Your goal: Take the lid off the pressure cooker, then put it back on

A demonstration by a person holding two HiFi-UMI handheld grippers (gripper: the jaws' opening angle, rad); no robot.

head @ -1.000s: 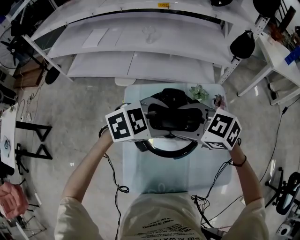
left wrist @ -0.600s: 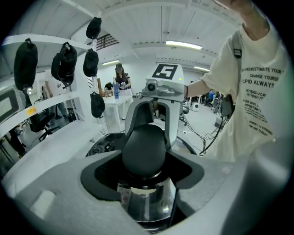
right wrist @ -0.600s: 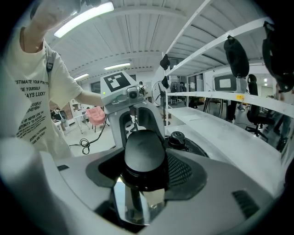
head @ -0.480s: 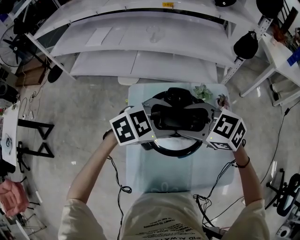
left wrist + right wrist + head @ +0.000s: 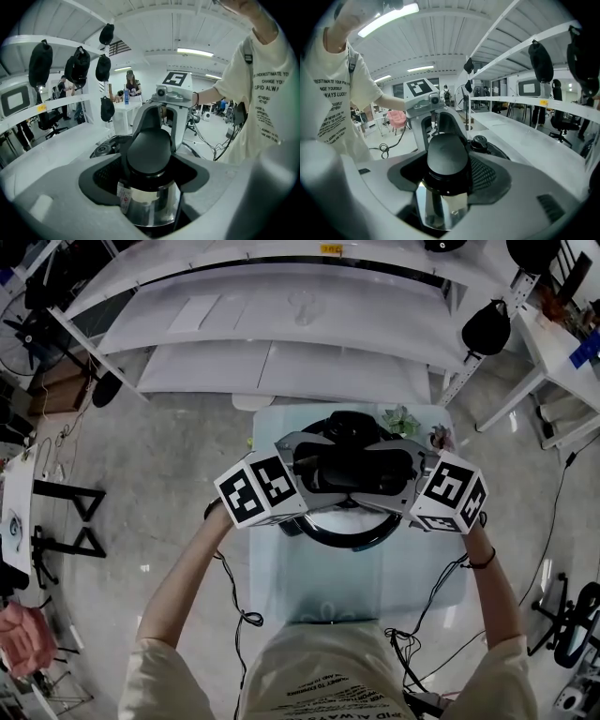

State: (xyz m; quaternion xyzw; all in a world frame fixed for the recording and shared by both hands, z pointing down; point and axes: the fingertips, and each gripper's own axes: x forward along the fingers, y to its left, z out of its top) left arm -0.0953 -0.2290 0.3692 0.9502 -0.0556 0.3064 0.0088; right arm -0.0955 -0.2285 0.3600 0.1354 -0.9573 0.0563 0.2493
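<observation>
Two claws are on the job, one at each side of the pressure cooker point(image 5: 342, 538), which stands in the middle of the small table point(image 5: 319, 592) in front of me. My left claw point(image 5: 150, 161) is clenched around the left-side handle point(image 5: 149, 147), and my right claw point(image 5: 446, 165) is clenched around the right-side handle point(image 5: 447, 152). In each gripper view the black handle fills the space between the jaw tips, with the steel body point(image 5: 150, 211) just below it. The lid point(image 5: 108, 143) looks seated, its valve knob point(image 5: 480, 140) upright on the far side, so I judge the step in hand to be freeing the lid. I cannot tell whether these handles belong to the lid, the pot, or both stacked together.

To do it well, I want both grips equally firm and equally deep, so neither handle slips out of jaws set this wide. If the lid locks by twisting, I should turn both hands together about the cooker's centre. That turn has to be level, without pressing down on one side, or the pot may skid on the smooth table. Once the lid is loose, I lift straight up and evenly, so the rim does not catch. A small plant point(image 5: 401, 421) stands near the cooker at the table's far right corner, so I should carry the lid toward me rather than away.
</observation>
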